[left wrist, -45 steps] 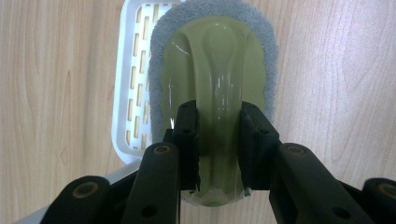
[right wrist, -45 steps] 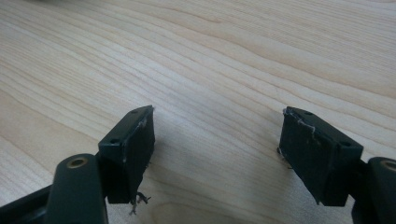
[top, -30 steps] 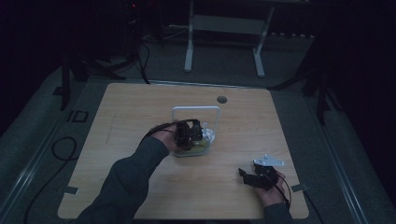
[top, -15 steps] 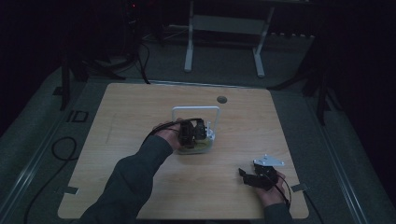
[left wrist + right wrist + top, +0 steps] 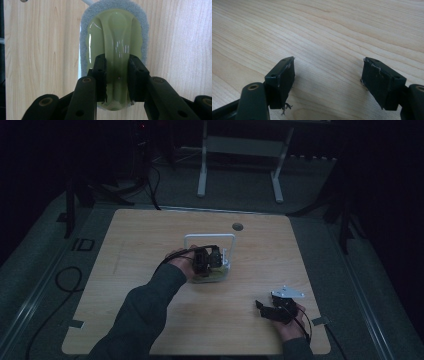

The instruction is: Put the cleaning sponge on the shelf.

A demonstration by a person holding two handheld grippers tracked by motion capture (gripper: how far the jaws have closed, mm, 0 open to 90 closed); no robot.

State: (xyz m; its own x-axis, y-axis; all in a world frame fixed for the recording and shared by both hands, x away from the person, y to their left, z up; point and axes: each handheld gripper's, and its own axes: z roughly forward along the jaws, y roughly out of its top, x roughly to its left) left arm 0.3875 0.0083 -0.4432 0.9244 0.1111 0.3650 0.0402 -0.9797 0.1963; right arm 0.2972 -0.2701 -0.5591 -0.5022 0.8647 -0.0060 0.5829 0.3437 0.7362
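Near the middle of the bench point(image 5: 150, 245), seen from the high view, the left tongs point(image 5: 214, 261) reach in from the person's left forearm and sit on top of a pale green scrubber point(image 5: 212, 275), which rests against a white wire handle-shaped frame point(image 5: 210, 237). Over by the near right corner, the right tongs point(image 5: 265, 309) lie low in the other hand point(image 5: 290, 325), well apart from the scrubber. From the left gripper view, the left tongs point(image 5: 117, 75) look straight down with both pads pinching the raised ridge along the scrubber's point(image 5: 115, 40) glossy green back, a grey foam pad point(image 5: 145, 22) showing around its rim. I'd judge the thing light, its plastic shell stiff and rather slippery, the foam underneath soft; that central ridge looks the right place to hold, low enough that the pads do not slide off. From the right gripper view, the right tongs point(image 5: 328, 77) are spread wide over bare wood with nothing between them, tilted shallowly toward the surface.
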